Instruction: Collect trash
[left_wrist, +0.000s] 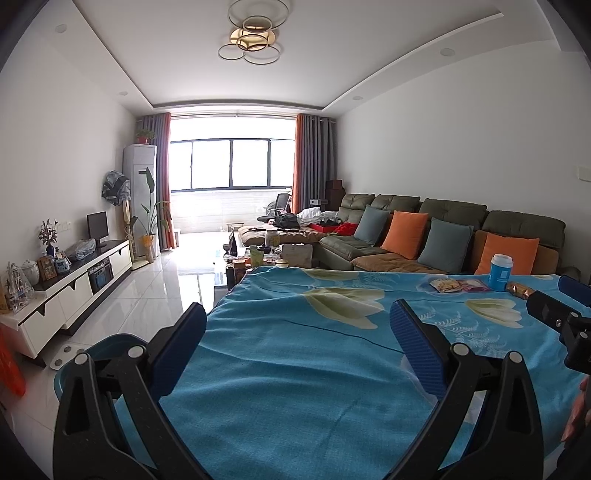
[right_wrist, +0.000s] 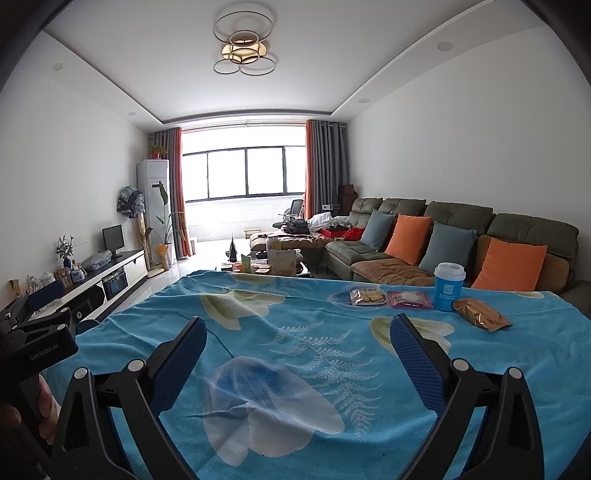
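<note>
Left wrist view: my left gripper (left_wrist: 297, 325) hangs over the near-left part of the bench covered w/ a blue cloth printed with pale flowers (left_wrist: 295, 369); jaws wide apart, nothing between them. Trash sits at the far right of the bench: a blue paper cup with a white lid (left_wrist: 501, 272), upright; just left of it a flat pink packet (left_wrist: 474, 284) and a flat yellowish snack packet (left_wrist: 447, 285), side by side; right of the cup a crinkly gold-brown foil wrapper (left_wrist: 520, 288), partly hidden by my right gripper (left_wrist: 565, 314), which enters from the right edge. Can't tell from this view how its jaws stand. A blue plastic basin (left_wrist: 110, 341) shows low on the floor, left of the bench, behind my left finger. Far beyond: green sofa w/ orange and grey cushions (left_wrist: 443, 221).

Right wrist view: right gripper (right_wrist: 297, 325) also w/ jaws wide apart and empty, over the near-middle of the cloth (right_wrist: 332, 314). Cup (right_wrist: 448, 286) stands far right; pink packet (right_wrist: 409, 299) just left of it, yellowish packet (right_wrist: 367, 296) left of that; foil wrapper (right_wrist: 480, 314) lies just right of and nearer than the cup. All well apart from my jaws. Left gripper body (right_wrist: 37, 339) at the left edge, my hand (right_wrist: 44, 406) on its grip.
</note>
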